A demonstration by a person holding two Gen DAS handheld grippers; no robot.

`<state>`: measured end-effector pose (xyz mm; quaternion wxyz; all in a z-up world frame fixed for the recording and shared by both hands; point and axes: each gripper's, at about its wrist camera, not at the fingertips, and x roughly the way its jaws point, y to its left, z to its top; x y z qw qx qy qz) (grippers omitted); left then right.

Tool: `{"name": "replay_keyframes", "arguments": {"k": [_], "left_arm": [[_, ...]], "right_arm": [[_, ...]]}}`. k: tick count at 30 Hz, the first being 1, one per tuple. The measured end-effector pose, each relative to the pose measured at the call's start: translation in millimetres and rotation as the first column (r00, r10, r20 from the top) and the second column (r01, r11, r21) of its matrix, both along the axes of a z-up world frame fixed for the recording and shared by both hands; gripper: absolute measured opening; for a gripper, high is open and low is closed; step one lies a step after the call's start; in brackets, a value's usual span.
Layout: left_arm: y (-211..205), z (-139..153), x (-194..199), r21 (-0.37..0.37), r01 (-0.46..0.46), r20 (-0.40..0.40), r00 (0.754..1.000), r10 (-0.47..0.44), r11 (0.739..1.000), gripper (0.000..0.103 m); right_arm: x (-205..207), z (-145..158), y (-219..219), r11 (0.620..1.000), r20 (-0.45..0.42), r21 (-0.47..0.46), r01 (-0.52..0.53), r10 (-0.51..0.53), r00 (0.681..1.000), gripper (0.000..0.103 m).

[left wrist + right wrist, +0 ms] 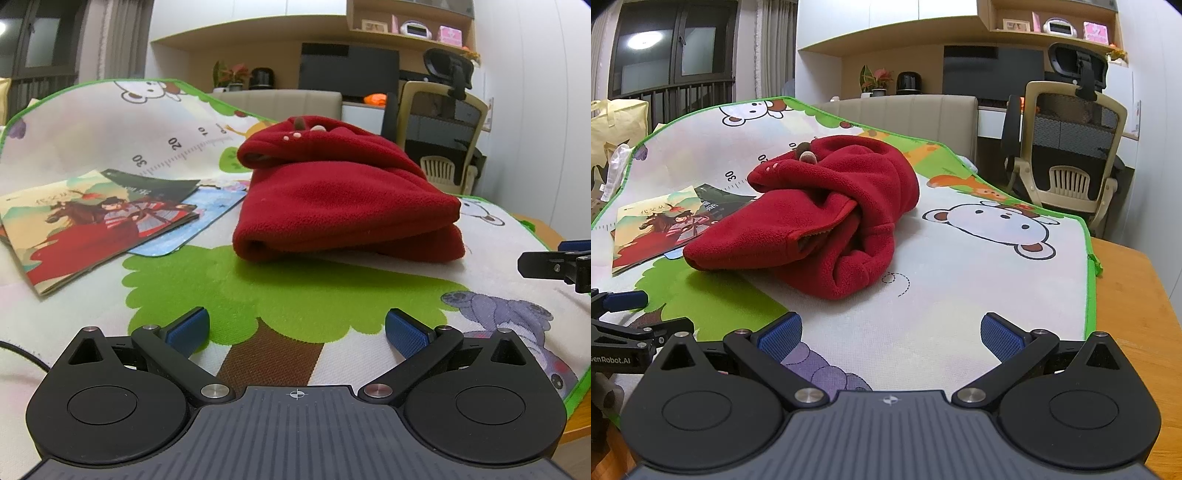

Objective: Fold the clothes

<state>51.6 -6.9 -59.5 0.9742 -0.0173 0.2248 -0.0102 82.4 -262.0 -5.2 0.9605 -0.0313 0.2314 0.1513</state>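
Red fleece garment sits folded on our mat, ahead of both grippers: left gripper and right gripper spread wide, empty, well short of it.

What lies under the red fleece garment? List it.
The red fleece garment rests on the cartoon play mat. In the right wrist view its left edge overlaps the picture books. Anything beneath its middle is covered.

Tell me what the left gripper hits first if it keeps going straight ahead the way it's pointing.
Most likely the red fleece garment. The open left gripper points over bare play mat straight at its folded near edge; nothing stands between, though depth is hard to judge.
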Motion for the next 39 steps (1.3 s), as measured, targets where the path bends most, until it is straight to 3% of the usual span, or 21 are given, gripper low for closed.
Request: {"name": "replay_keyframes", "arguments": {"k": [39], "left_arm": [[3.4,1.4,1.9,-0.020,0.004,-0.015,1.000,-0.005,1.000,0.103]], "right_arm": [[2.7,-1.3,-0.9,1.000,-0.028,0.011,0.000,0.001,1.000,0.103]]}}
